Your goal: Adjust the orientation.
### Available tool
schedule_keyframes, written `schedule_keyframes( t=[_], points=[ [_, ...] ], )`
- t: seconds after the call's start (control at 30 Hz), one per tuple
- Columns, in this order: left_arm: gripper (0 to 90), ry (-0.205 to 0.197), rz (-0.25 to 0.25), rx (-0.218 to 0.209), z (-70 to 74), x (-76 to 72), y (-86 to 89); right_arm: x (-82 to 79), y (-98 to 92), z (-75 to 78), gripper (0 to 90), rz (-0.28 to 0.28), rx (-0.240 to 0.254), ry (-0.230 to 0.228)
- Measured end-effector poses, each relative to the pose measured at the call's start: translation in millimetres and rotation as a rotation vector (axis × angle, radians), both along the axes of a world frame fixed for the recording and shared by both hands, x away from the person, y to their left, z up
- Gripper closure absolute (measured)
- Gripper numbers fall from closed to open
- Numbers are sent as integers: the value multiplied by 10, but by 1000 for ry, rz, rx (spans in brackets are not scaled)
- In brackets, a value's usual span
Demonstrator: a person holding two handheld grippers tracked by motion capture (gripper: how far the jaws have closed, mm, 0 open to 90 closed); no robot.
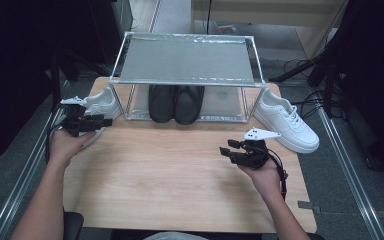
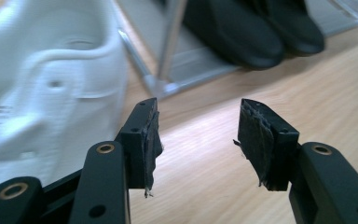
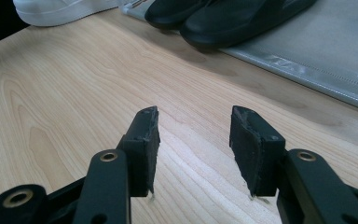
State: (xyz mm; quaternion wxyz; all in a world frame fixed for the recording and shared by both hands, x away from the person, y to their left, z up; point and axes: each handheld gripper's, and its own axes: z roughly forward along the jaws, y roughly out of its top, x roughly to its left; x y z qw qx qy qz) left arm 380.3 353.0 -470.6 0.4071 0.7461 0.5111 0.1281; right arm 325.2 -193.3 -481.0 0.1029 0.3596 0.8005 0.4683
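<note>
A white sneaker [image 1: 102, 104] lies at the table's left edge, beside a two-tier metal rack [image 1: 187, 75]. My left gripper [image 1: 100, 121] hovers just in front of that sneaker, jaws open and empty; in the left gripper view the sneaker [image 2: 42, 88] looms close on the left of the fingertips [image 2: 144, 126]. A second white sneaker [image 1: 286, 121] lies right of the rack. A pair of black shoes [image 1: 176, 102] stands on the rack's bottom shelf. My right gripper [image 1: 228, 150] is open over the bare wood, nothing between its fingers [image 3: 242, 135].
The wooden table [image 1: 180, 175] has open room in its middle and front. The rack's top shelf [image 1: 187, 60] is bare. Cables [image 1: 305, 105] trail on the floor at the right, and metal rails run along both sides of the table.
</note>
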Motion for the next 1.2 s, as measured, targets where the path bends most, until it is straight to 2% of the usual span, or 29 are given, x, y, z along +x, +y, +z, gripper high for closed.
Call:
schedule_keyframes(
  t=[0.13, 0.2, 0.37, 0.4, 0.6, 0.63, 0.67, 0.73, 0.8, 0.9, 0.97, 1.0, 1.07, 1.1, 1.17, 1.2],
  points=[
    [490, -5, 36, -1, 28, 62, 84, -9, -15, -6, 534, -1, -11, -3],
    [491, -15, 45, 19, 68, 89, 106, -8, -26, -9, 534, -7, -15, -9],
    [495, -26, 64, 28, 177, 161, 201, -23, -67, -11, 534, -21, -26, -19],
    [496, -34, 73, 41, 194, 181, 212, -28, -76, -13, 534, -23, -25, -19],
    [495, -30, 93, 64, 254, 285, 315, -65, -110, -22, 534, -33, -36, -20],
    [495, -20, 89, 67, 257, 302, 337, -71, -113, -23, 534, -36, -37, -18],
    [494, -26, 92, 67, 235, 322, 362, -77, -116, -23, 534, -35, -40, -16],
    [496, 2, 107, 59, 173, 362, 401, -82, -113, -29, 534, -31, -44, -15],
    [495, 18, 113, 72, 101, 392, 401, -88, -104, -30, 534, -27, -44, -16],
    [498, 28, 104, 71, 6, 430, 370, -93, -92, -33, 534, -19, -50, -18],
    [498, 50, 96, 59, -85, 468, 344, -90, -87, -41, 534, -14, -60, -20],
    [507, 53, 87, 67, -125, 479, 334, -89, -85, -43, 534, -16, -63, -19],
    [503, 26, 83, 69, -148, 470, 333, -88, -86, -44, 534, -17, -64, -17],
    [523, 25, 74, 66, -150, 469, 339, -89, -87, -43, 534, -18, -64, -19],
    [580, 20, 57, 62, -150, 463, 337, -88, -93, -44, 534, -18, -65, -21],
    [638, 17, 42, 60, -146, 458, 332, -86, -92, -46, 534, -19, -65, -21]
  ],
)
